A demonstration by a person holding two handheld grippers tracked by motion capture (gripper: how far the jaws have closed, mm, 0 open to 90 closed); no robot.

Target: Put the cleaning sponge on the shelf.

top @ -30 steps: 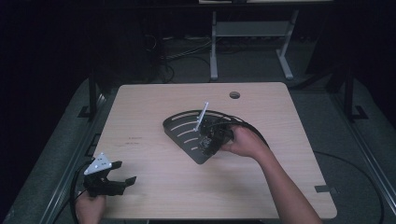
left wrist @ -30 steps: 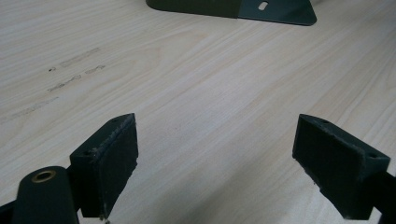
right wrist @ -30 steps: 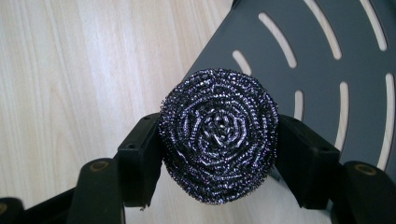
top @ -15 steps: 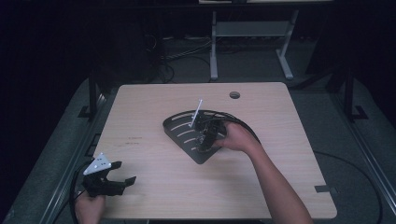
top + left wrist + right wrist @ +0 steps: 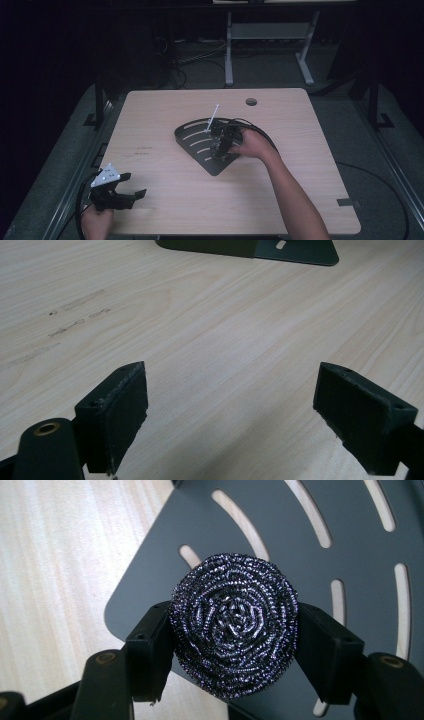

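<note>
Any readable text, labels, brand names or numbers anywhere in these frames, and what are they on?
None can be read.
Steel wool scrubber in the right gripper: no label.
Dark slotted metal plate: bare, no print.
Wooden table: faint smudges, not lettering.
Left gripper: no markings.

A light wooden table has a small round cable hole beyond the right gripper, faint dark scuffs to its left, and a white metal frame farther beyond.
</note>
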